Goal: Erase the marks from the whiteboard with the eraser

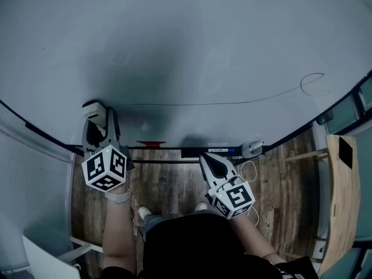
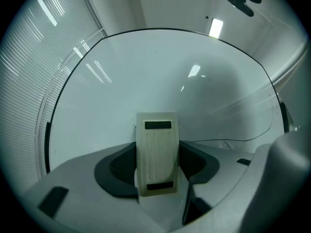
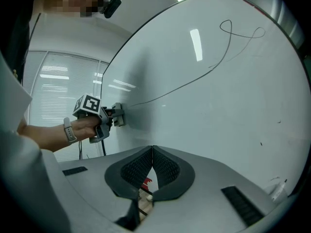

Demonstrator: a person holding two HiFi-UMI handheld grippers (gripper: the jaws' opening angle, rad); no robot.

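Observation:
The whiteboard (image 1: 186, 39) fills the upper part of the head view. A thin black line (image 1: 232, 102) runs across it and ends in a loop (image 1: 312, 83) at the right. My left gripper (image 1: 96, 121) is shut on a cream eraser (image 1: 93, 110), held against the board at the line's left end. In the left gripper view the eraser (image 2: 156, 154) stands upright between the jaws, with the line (image 2: 228, 140) to its right. My right gripper (image 1: 204, 157) is shut and empty, low by the board's tray. The right gripper view shows the line (image 3: 194, 81) and the left gripper (image 3: 114, 115).
A ledge under the board holds a red item (image 1: 151, 143), a dark marker (image 1: 215, 150) and a white object (image 1: 253, 149). A wooden panel (image 1: 340, 196) stands at the right and window blinds (image 1: 29, 156) at the left. Below is wooden floor (image 1: 174, 185).

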